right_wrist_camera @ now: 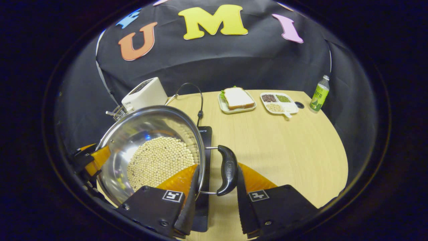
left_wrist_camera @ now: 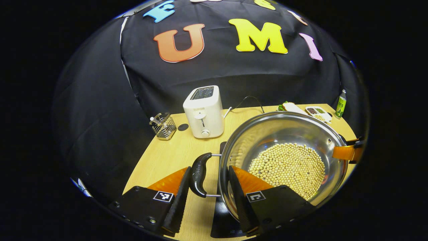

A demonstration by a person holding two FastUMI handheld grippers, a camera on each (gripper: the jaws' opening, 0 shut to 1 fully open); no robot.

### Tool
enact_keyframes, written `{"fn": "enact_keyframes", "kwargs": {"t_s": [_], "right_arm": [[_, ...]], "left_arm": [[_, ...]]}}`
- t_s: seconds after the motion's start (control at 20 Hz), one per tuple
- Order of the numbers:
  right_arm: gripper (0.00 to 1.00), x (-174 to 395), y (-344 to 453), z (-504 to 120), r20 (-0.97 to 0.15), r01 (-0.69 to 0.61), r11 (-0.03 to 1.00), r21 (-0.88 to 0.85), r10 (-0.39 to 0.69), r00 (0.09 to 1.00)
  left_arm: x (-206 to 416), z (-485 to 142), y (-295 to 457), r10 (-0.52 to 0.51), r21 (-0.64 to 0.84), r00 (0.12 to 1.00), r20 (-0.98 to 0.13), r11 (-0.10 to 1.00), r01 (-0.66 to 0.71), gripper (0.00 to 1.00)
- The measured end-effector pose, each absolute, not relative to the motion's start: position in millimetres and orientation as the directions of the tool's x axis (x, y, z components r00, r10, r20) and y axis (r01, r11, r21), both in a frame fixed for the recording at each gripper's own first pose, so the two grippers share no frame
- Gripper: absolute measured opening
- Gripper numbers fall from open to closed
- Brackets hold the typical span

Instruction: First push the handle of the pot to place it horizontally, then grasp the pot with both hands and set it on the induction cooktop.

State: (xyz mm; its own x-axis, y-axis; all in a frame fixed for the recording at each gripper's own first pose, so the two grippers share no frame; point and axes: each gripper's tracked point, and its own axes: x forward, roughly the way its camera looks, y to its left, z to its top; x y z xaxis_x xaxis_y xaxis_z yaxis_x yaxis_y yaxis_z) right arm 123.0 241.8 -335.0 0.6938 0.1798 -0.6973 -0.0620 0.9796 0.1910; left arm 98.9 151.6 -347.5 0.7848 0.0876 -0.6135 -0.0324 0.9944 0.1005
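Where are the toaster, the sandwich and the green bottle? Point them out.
toaster [left_wrist_camera: 204, 113]: left gripper view, front face.
sandwich [right_wrist_camera: 236, 97]: right gripper view, top bread slice.
green bottle [right_wrist_camera: 319, 93]: right gripper view, labelled body.

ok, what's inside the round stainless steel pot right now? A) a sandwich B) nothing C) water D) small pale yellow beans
D: the round stainless steel pot holds a layer of small pale yellow beans across its bottom, seen in both gripper views; the sandwich sits apart on a small tray at the back of the wooden table.
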Motion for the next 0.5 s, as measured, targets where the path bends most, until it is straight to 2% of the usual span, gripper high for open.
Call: {"fn": "enact_keyframes", "kwargs": {"t_s": [0.5], "right_arm": [[0.54, 130.4, 261.2, -353.0, -0.717, -0.043, 0.980, 0.196, 0.172, 0.675]], "left_arm": [[109.3, -371.0, 168.5, 0.102, 0.114, 0.769, -0.631, 0.993, -0.038, 0.64]]}}
